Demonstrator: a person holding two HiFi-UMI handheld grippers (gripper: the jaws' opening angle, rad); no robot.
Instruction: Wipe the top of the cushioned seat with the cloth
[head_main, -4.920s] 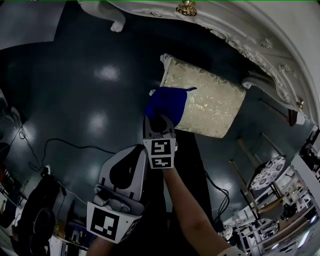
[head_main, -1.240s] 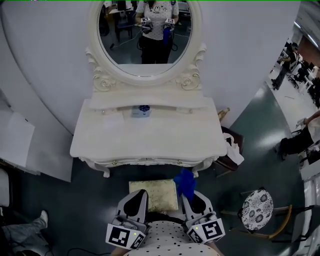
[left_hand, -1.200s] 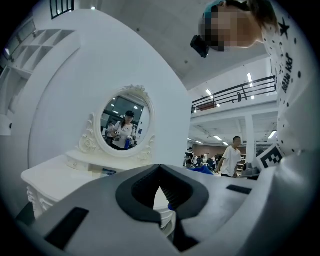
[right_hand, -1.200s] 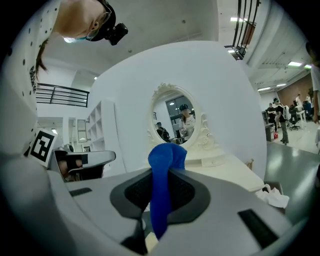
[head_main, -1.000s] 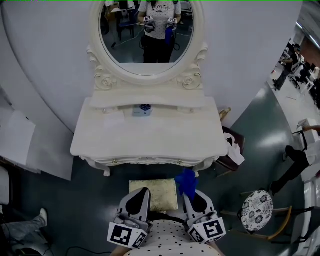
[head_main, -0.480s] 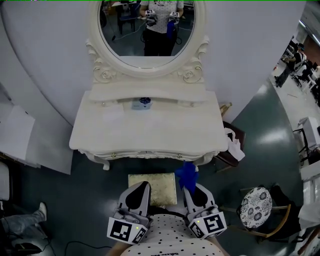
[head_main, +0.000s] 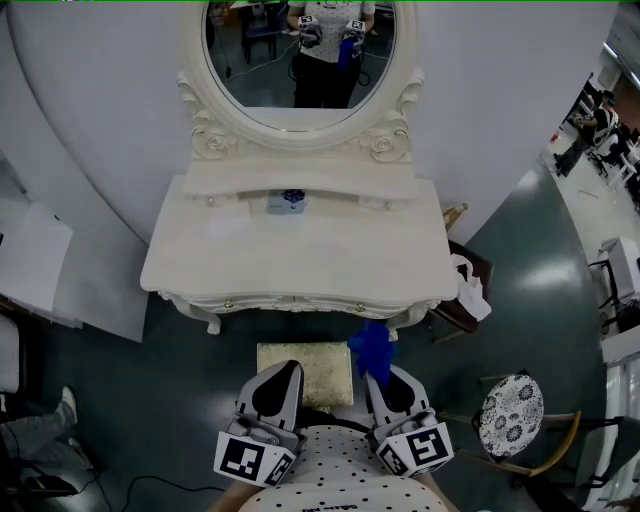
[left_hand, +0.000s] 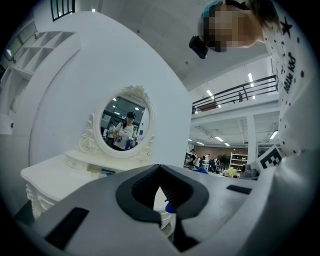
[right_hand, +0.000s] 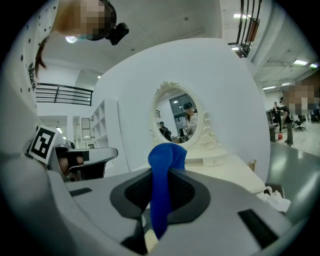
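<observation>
Right, head view: the gold cushioned seat (head_main: 305, 372) stands on the floor just before the white dressing-table worktop (head_main: 290, 265). The left claw (head_main: 283, 370) shows over its near edge. The right claw (head_main: 378, 372) is off its right side, with the blue cloth (head_main: 372, 345) poking up. Left gripper view: the left claw (left_hand: 160, 167) has its jaws together, gripping nothing. Right gripper view: the right claw (right_hand: 161, 200) is clamped on the cloth (right_hand: 164, 160), with the oval mirror (right_hand: 179, 120) ahead.

Head view: cushioned seat (head_main: 325, 368), near edge hidden behind left gripper (head_main: 283, 372) and right gripper (head_main: 384, 378); mirror (head_main: 300, 60) cut by the top edge; blue-and-white item (head_main: 291, 201) on the dressing table (head_main: 300, 265) is too small to identify. Right gripper view: cloth (right_hand: 161, 185), lower end hidden between the jaws.
</observation>
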